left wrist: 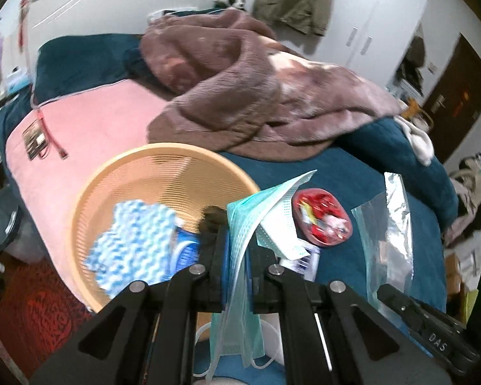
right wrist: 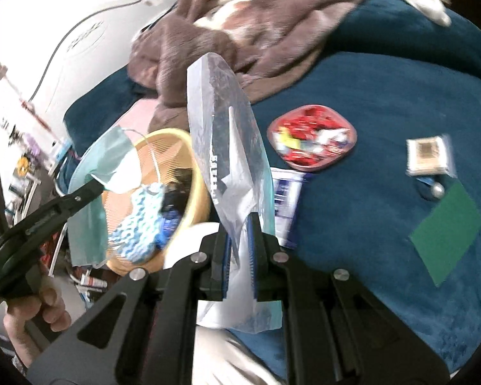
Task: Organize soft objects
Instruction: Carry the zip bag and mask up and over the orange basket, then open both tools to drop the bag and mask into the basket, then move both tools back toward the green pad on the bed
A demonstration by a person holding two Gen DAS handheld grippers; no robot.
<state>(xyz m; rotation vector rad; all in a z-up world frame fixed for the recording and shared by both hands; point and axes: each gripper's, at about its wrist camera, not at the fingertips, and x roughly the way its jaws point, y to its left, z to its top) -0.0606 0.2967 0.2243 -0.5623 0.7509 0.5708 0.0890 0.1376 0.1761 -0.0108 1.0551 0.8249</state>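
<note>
Teal face mask [left wrist: 240, 224] is pinched between the closed left tongs [left wrist: 237, 256]; it stands up above the pads and its lower part and ear loops hang down below them. The left tongs are over the near edge of the bed [left wrist: 352, 173], just beside the basket [left wrist: 163, 166]. In the right wrist view the same mask [right wrist: 105, 154] hangs from the tip of the left tongs [right wrist: 93, 183], and a hand [right wrist: 38, 308] holds their handle at the lower left.

The right tongs [right wrist: 240, 240] are closed on a clear plastic bag [right wrist: 227, 141] with a teal edge. The bag rises upright and a little tilted from the pads, and its bottom hangs below them. In the left wrist view this bag [left wrist: 391, 224] is seen to the right, above the tip of the right tongs [left wrist: 388, 292].

The orange basket lies on the bed with a blue and white cloth [left wrist: 134, 240] inside it, and some dark things that I cannot tell. A red tray [right wrist: 311, 138] with wrapped sweets lies on the blue bedcover, near the basket. Further right lie a small packet [right wrist: 428, 155] and a green card [right wrist: 445, 234], apart from each other. A brown blanket [left wrist: 240, 83] is heaped at the far side of the bed, and a pink sheet [left wrist: 89, 128] covers the left part.
</note>
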